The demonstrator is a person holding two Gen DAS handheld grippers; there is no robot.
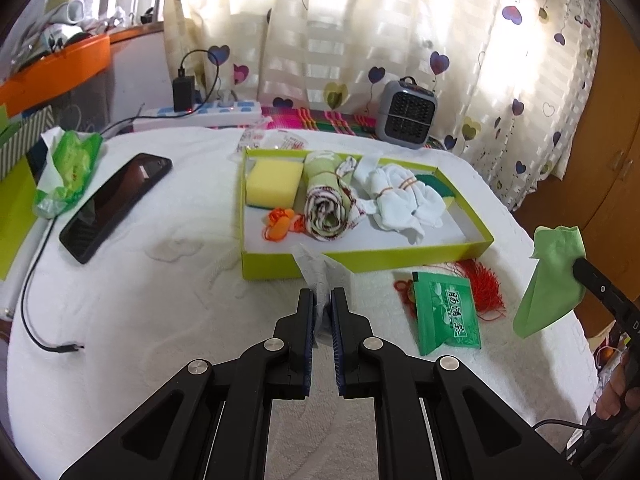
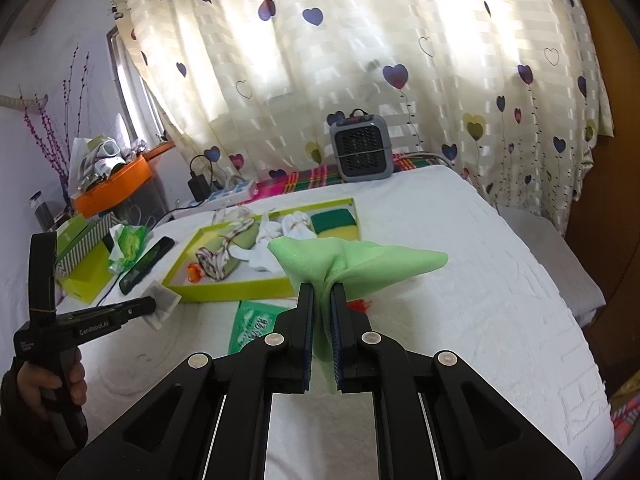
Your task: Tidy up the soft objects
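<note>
My left gripper (image 1: 322, 295) is shut on a thin white-grey tissue sachet (image 1: 320, 270), held above the white towel just in front of the lime-green box (image 1: 360, 258). That sachet (image 2: 162, 305) also shows at the left gripper's tip in the right wrist view. My right gripper (image 2: 322, 290) is shut on a light green cloth (image 2: 360, 262), which fans out above the pads; the cloth (image 1: 550, 280) hangs at the right in the left wrist view. The box holds a yellow sponge (image 1: 273, 183), a rolled towel (image 1: 326, 200), a white cloth bundle (image 1: 400, 196), a green-topped sponge (image 2: 334, 222) and orange earplugs (image 1: 280, 226).
A green packet (image 1: 446, 312) and a red tassel (image 1: 482, 286) lie on the towel right of the box front. A phone (image 1: 116, 204) and a green tissue pack (image 1: 66, 170) lie at the left, a cable (image 1: 32, 292) trails nearby. A small grey heater (image 1: 408, 114) stands behind.
</note>
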